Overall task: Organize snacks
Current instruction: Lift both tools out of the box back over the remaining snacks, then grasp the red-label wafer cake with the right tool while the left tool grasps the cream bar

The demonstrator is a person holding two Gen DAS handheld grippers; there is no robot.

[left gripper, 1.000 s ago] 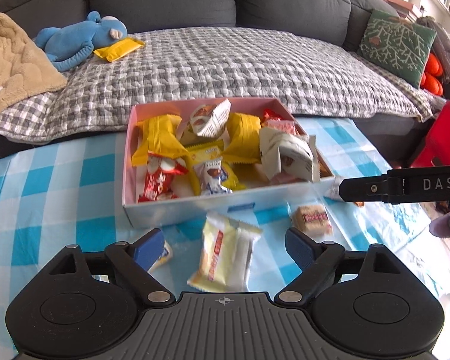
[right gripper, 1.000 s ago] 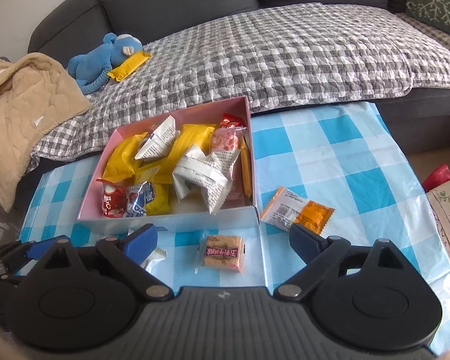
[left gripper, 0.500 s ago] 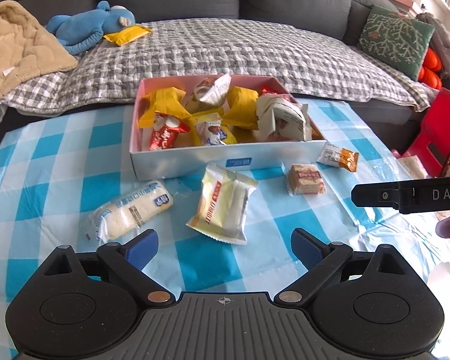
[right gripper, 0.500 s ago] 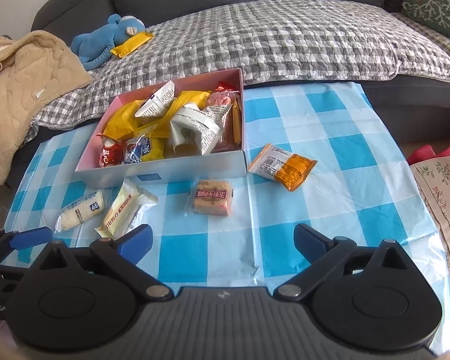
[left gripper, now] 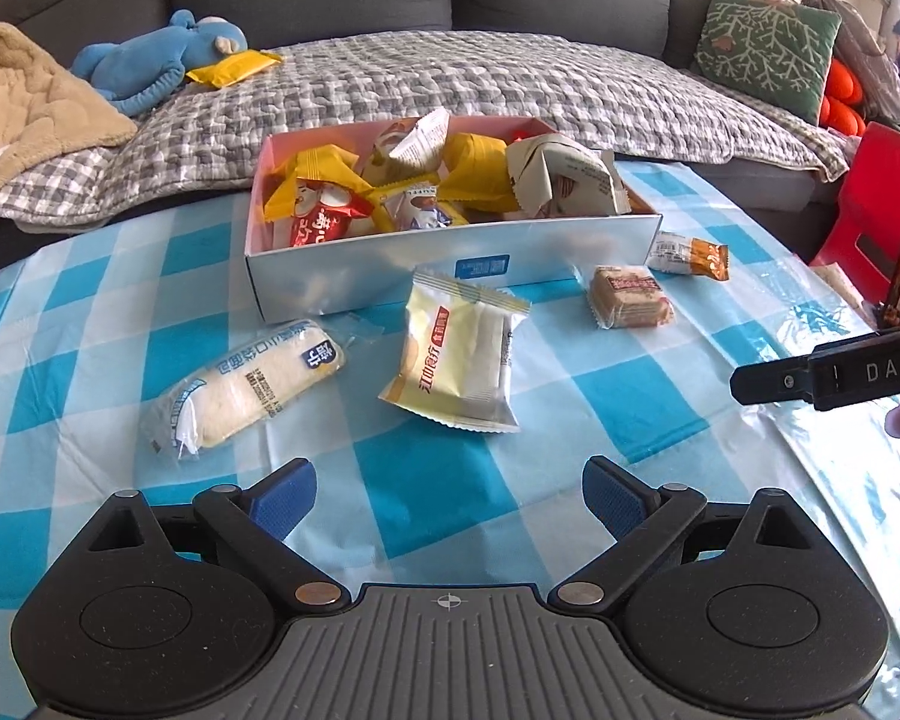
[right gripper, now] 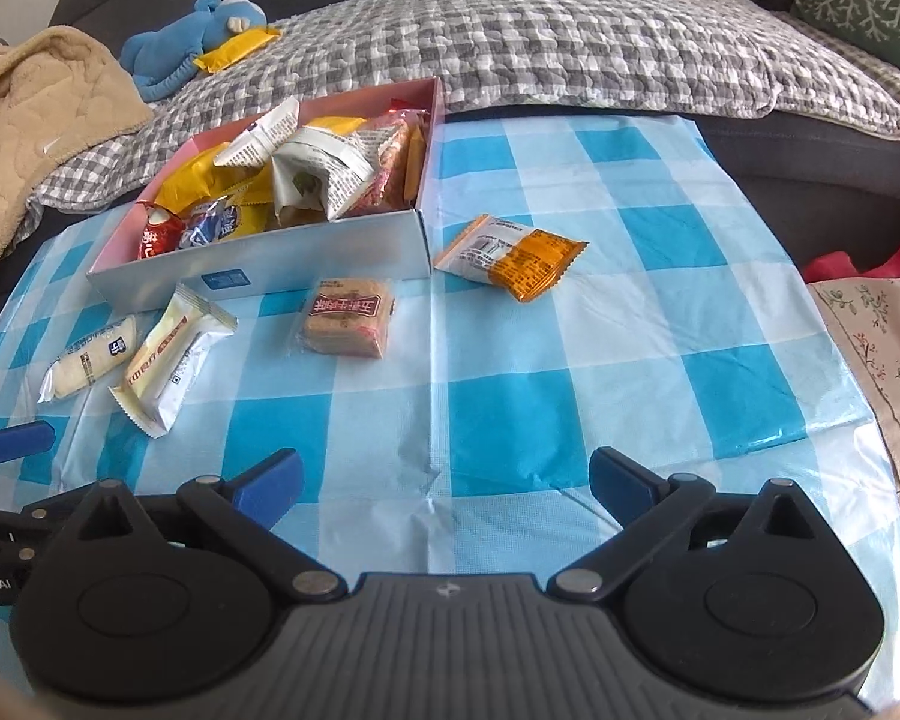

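Four loose snacks near the box [left gripper: 450,264].
Left tongs [left gripper: 450,489] and right tongs [right gripper: 444,477] spread, just widened, nothing between, over the checked tabletop [right gripper: 570,312].

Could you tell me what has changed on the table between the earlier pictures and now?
Both cameras have drawn back from the snack box, so more tablecloth shows. The left gripper and right gripper have just been opening, nothing between their jaws. Nothing was picked up; the four loose packets lie as before.
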